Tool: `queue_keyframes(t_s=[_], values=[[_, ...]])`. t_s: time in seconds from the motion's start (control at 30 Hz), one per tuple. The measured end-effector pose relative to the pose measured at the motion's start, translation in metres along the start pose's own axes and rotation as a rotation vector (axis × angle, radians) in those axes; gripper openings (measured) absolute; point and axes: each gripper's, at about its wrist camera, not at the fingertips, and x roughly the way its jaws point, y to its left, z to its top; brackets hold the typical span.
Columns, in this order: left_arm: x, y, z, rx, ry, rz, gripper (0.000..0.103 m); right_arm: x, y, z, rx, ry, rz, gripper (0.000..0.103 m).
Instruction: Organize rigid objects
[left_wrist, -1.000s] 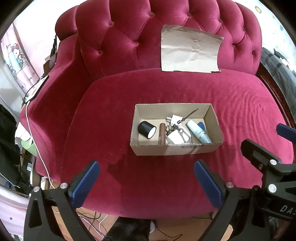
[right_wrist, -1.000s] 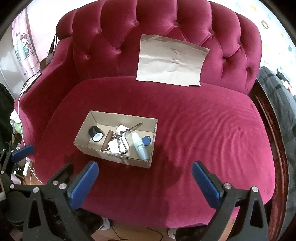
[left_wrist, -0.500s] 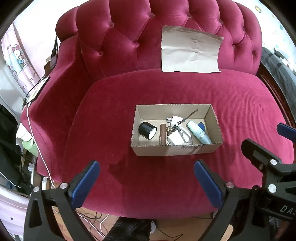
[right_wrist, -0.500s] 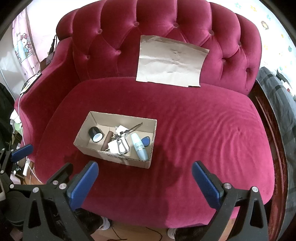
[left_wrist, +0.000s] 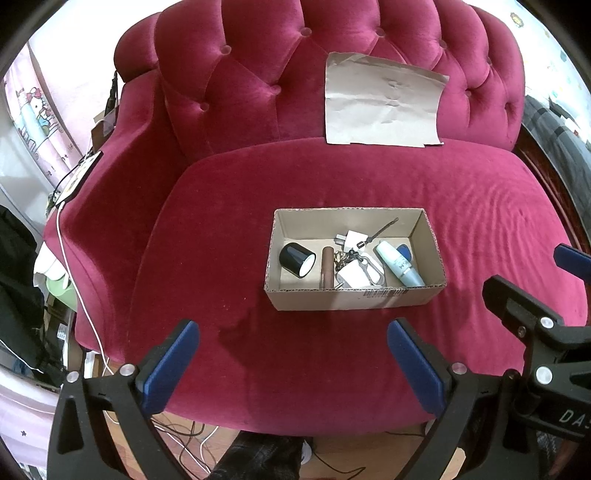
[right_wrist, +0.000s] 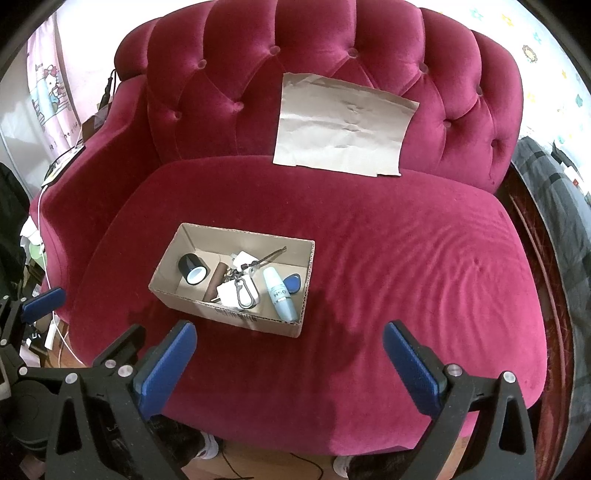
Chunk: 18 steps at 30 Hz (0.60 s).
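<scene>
An open cardboard box (left_wrist: 351, 299) sits on the red sofa seat (left_wrist: 229, 229); it also shows in the right wrist view (right_wrist: 255, 319). It holds a black tape roll (left_wrist: 296, 259), a brown stick (left_wrist: 327, 266), a white plug (left_wrist: 352, 275), a carabiner (left_wrist: 373, 271), a pale blue tube (left_wrist: 399, 263) and a blue tag (right_wrist: 293, 283). My left gripper (left_wrist: 291, 354) is open and empty, in front of the box. My right gripper (right_wrist: 290, 356) is open and empty, to the box's right and nearer me.
A brown paper sheet (left_wrist: 382, 105) leans on the tufted sofa back (left_wrist: 258, 74). A white cable (left_wrist: 70, 258) runs over the left armrest. Clutter and wires lie on the floor at the left. A grey blanket (right_wrist: 561, 206) lies to the right of the sofa.
Both views have shifted very slightly; the box and its contents have not moved. Both grippers stay open.
</scene>
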Motion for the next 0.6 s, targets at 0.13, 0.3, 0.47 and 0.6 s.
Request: queue_keyframes(t_s=[0.13, 0.3, 0.47, 0.6], values=[[0.0002, -0.0003, -0.0002, -0.001, 0.0, 0.003, 0.103, 0.0007, 0.0004, 0.0, 0.001, -0.001, -0.001, 0.103], [0.0007, -0.0003, -0.0006, 0.0, 0.001, 0.005, 0.103, 0.0005, -0.0018, 0.0003, 0.003, 0.001, 0.006, 0.103], [0.0036, -0.0009, -0.0004, 0.0, 0.008, -0.002, 0.103, 0.0006, -0.0035, -0.0005, 0.0, 0.001, 0.001, 0.103], [0.0032, -0.0026, -0.0001, 0.005, -0.003, 0.005, 0.103, 0.0014, -0.006, -0.0011, 0.004, -0.005, 0.007, 0.103]])
